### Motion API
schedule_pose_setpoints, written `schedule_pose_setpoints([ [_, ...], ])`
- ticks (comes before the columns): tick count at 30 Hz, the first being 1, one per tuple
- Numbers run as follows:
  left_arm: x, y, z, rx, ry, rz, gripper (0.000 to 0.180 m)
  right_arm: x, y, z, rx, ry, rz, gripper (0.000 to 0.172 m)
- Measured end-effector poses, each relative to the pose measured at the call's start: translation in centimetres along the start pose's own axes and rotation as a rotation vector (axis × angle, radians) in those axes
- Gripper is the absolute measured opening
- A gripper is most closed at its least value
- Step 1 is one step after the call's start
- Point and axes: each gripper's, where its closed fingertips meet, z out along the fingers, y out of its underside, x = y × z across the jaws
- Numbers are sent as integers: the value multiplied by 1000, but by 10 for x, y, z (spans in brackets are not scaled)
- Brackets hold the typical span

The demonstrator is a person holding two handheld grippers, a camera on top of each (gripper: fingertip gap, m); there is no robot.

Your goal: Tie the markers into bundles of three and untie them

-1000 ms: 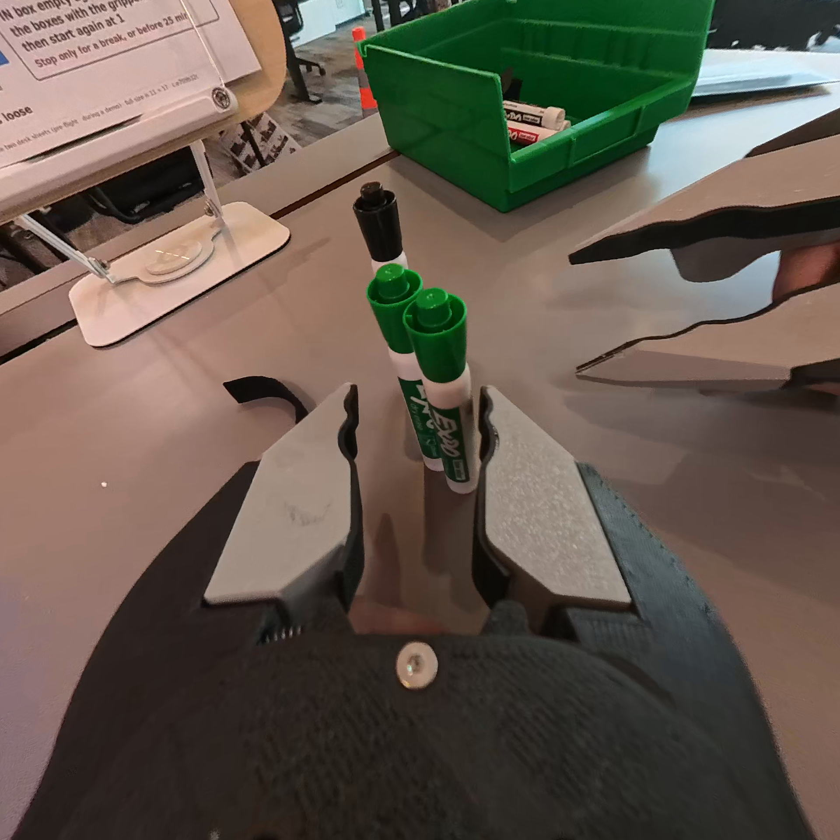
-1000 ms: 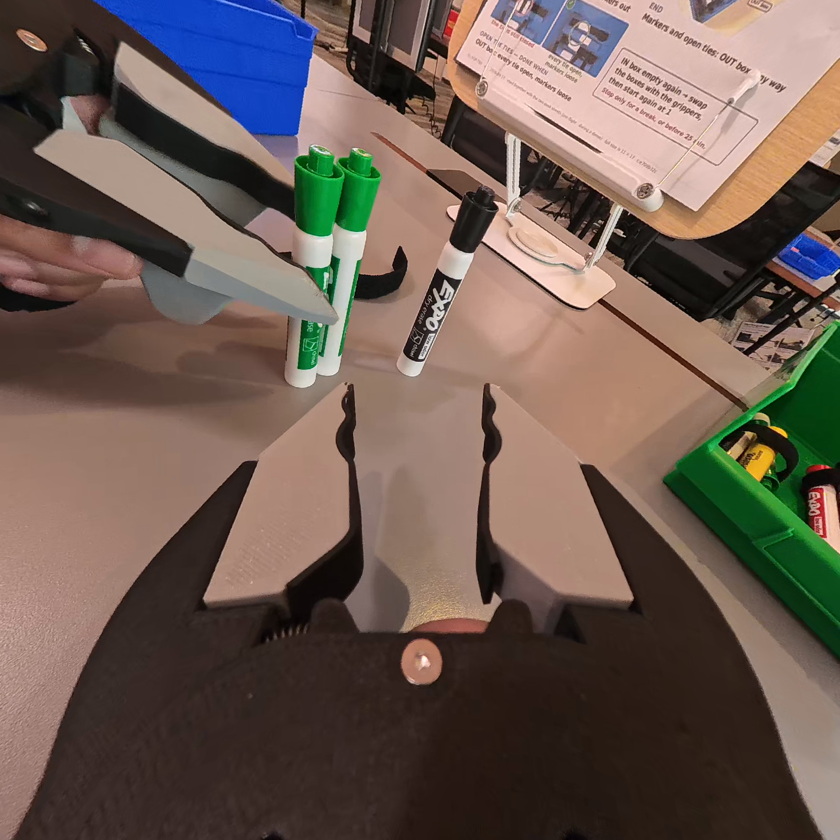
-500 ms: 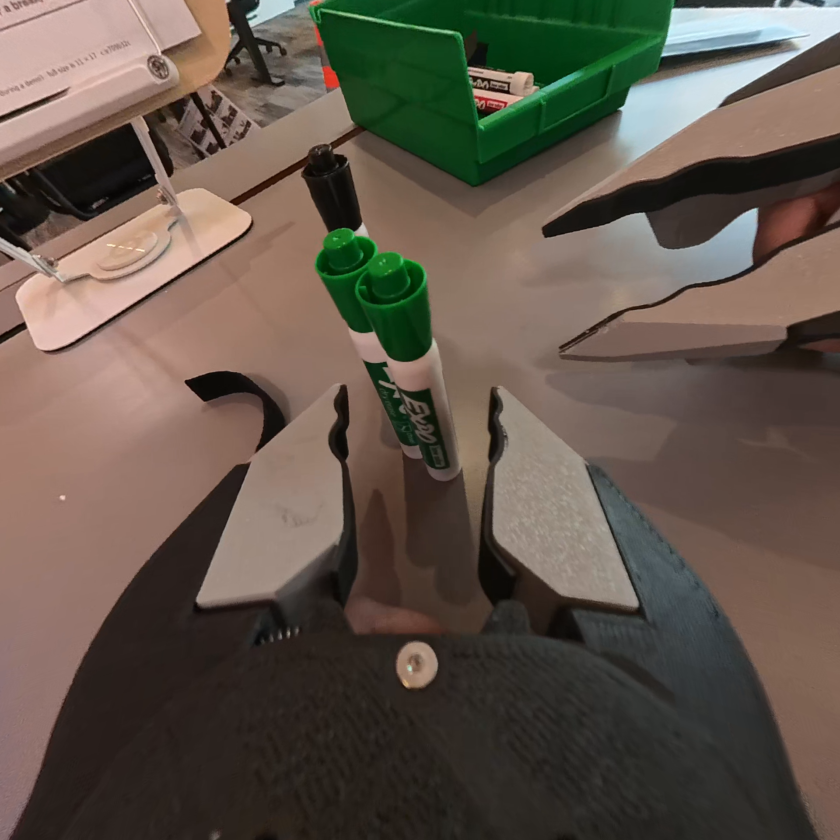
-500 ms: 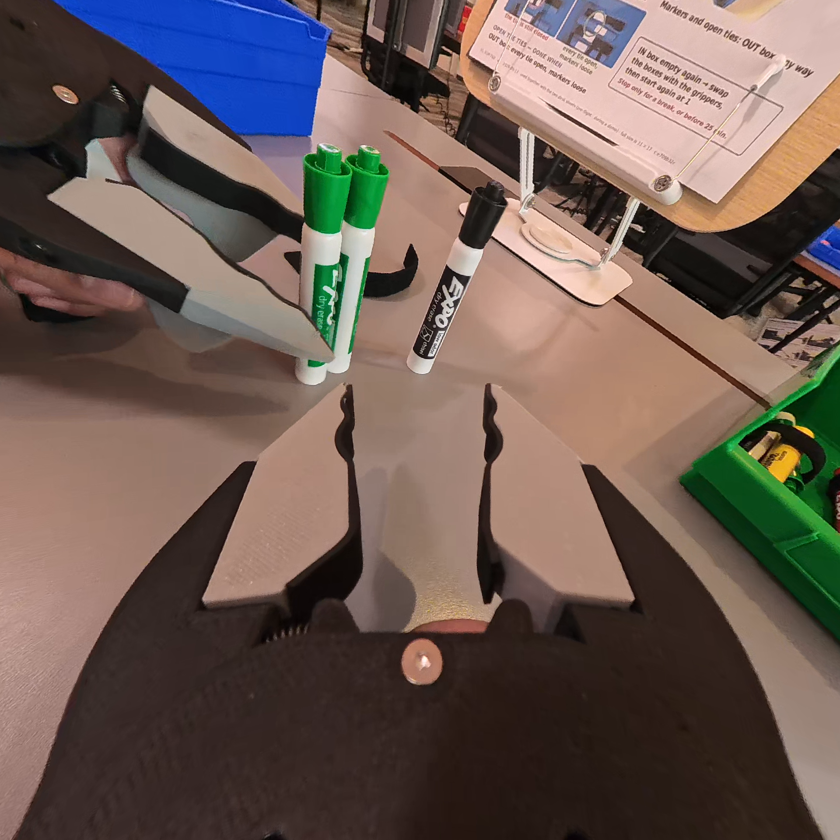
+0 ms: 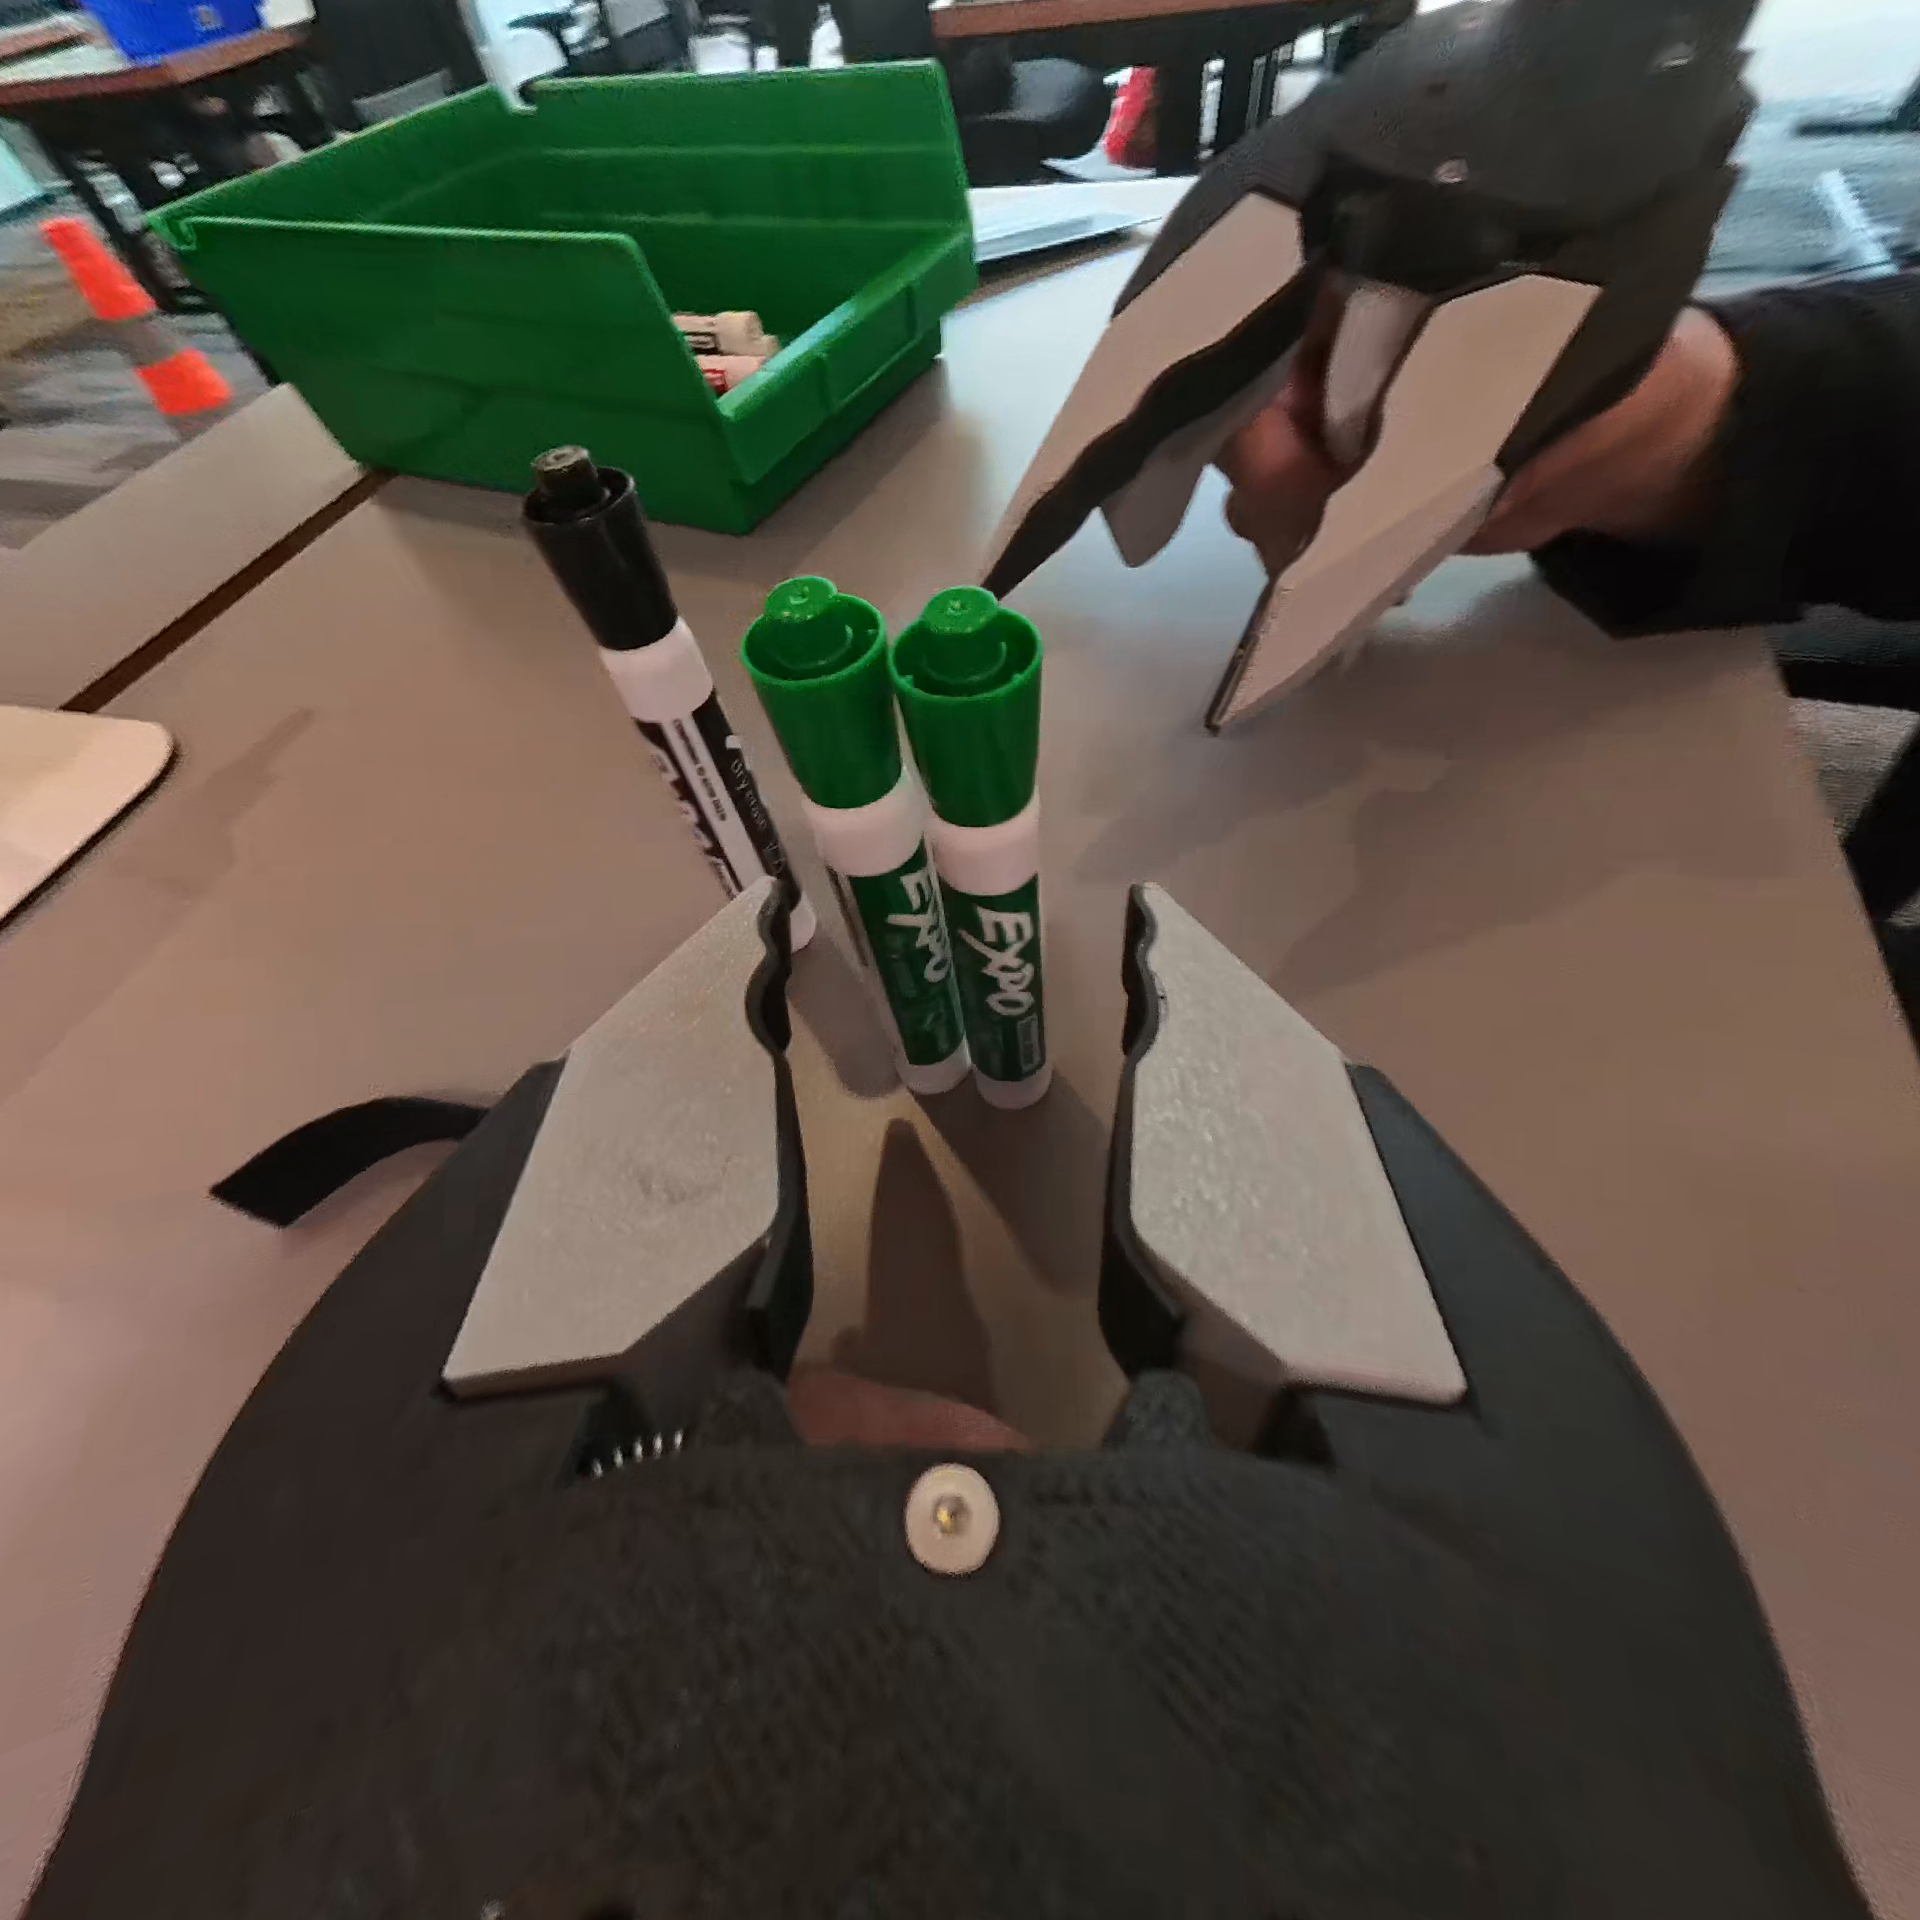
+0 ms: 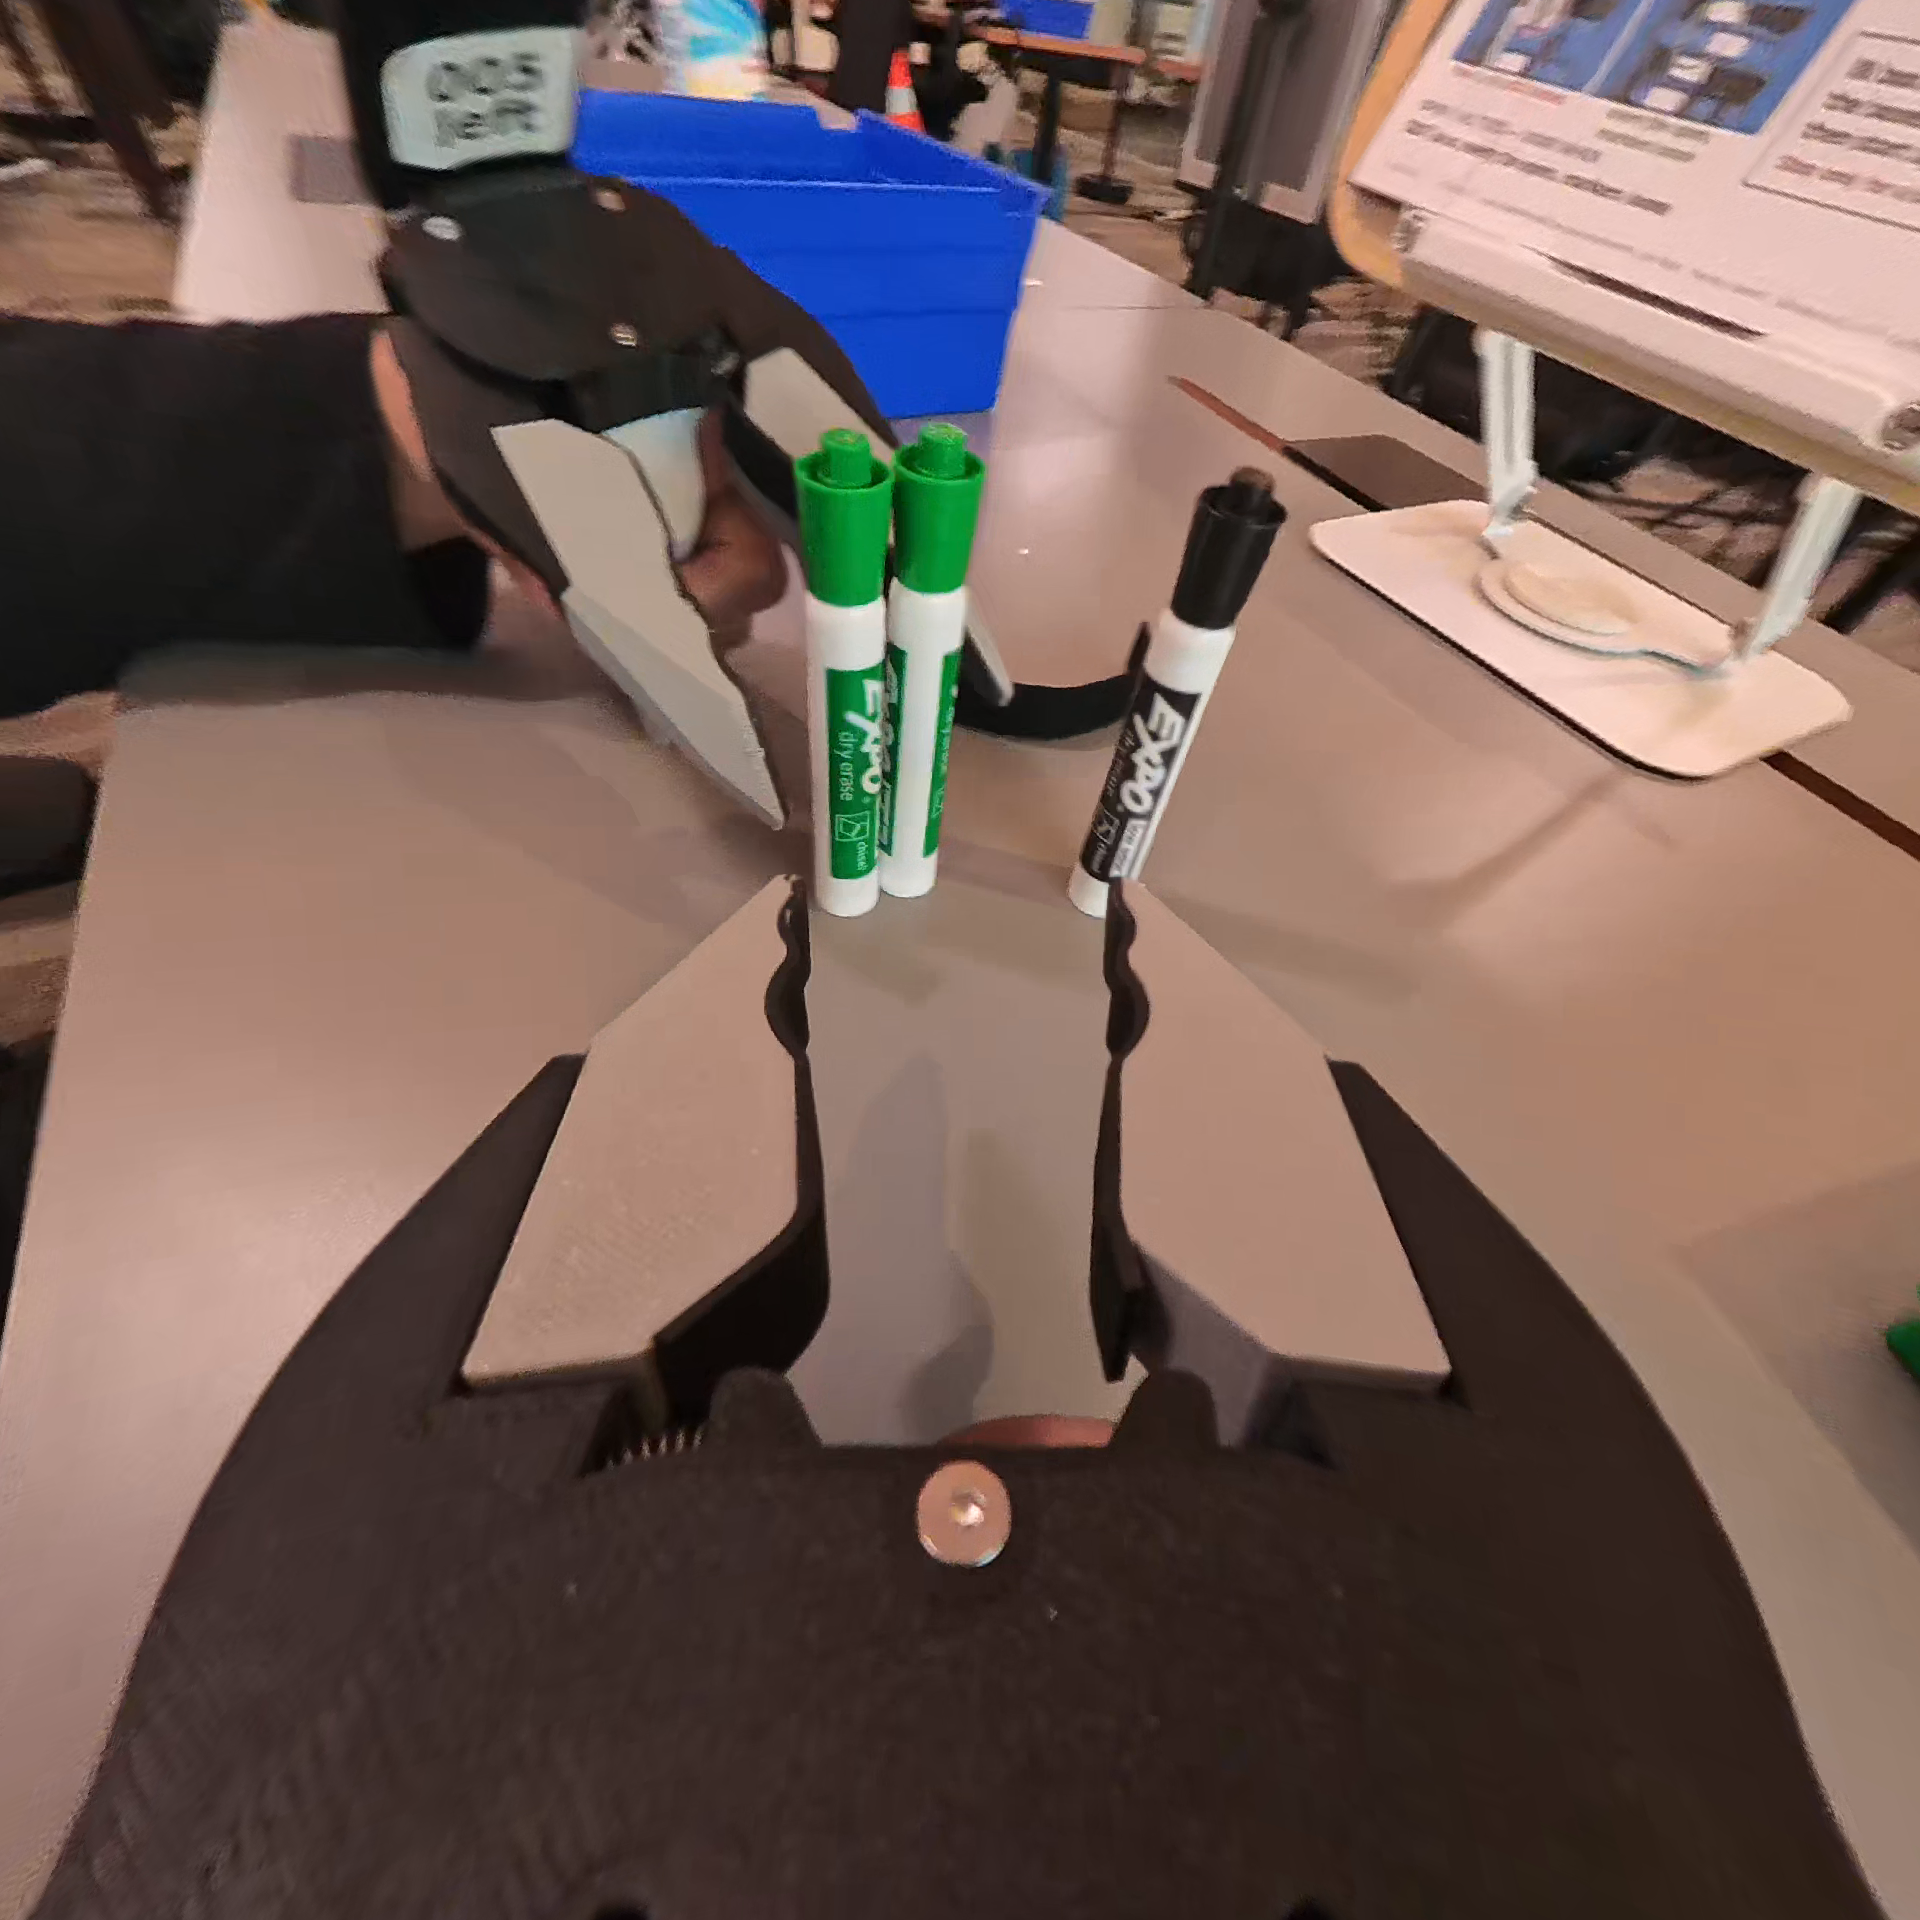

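Left gripper (image 5: pixel 951 925) sits low over the grey table (image 5: pixel 1455 1039), fingers spread wide. Two green markers (image 5: pixel 935 831) stand upright, touching each other, between its fingertips, with a visible gap on each side, so nothing is pinched. From the right wrist view this gripper (image 6: pixel 873 748) comes in tilted downward from the left, one fingertip on either side of the green pair, held by a hand (image 6: pixel 727 561) in a dark sleeve.

Right gripper (image 6: pixel 956 904) is also spread, fingers pointing at the bare table between the green pair (image 6: pixel 883 675) and a black marker (image 6: pixel 1174 707), nothing in its grasp. The black marker stands upright just beyond its right fingertip; I cannot tell if they touch. In the left wrist view the right gripper (image 5: pixel 1101 655) hangs angled down toward the table, just beyond the green caps, with a hand (image 5: pixel 1621 436) behind it.

The black marker (image 5: pixel 665 707) stands apart from the green pair, just beside them. A black strap (image 6: pixel 1049 707) lies curled on the table behind the markers; its end (image 5: pixel 332 1143) shows by the left gripper.

Green bin (image 5: pixel 582 270) further back on the table holds a few markers (image 5: pixel 722 343), mostly hidden by its wall. Blue bin (image 6: pixel 831 239) sits behind the left gripper; contents not visible. A sign stand (image 6: pixel 1579 634) is on the table to the side.
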Motion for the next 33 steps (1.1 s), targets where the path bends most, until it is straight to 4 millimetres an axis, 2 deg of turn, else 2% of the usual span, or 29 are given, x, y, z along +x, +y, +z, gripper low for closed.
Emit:
schedule_pose_setpoints([
  [5,-2,-7,0,57,94,-19,64,3,-12,7,65,-148,12,53],
  [9,-7,-14,-3,117,111,-33,63,2,-6,12,52,-235,36,53],
  [16,-2,-16,1,116,180,-30,65,-2,-8,10,69,-250,31,54],
  [33,8,-22,11,127,213,-21,58,-10,-9,13,67,-261,18,53],
])
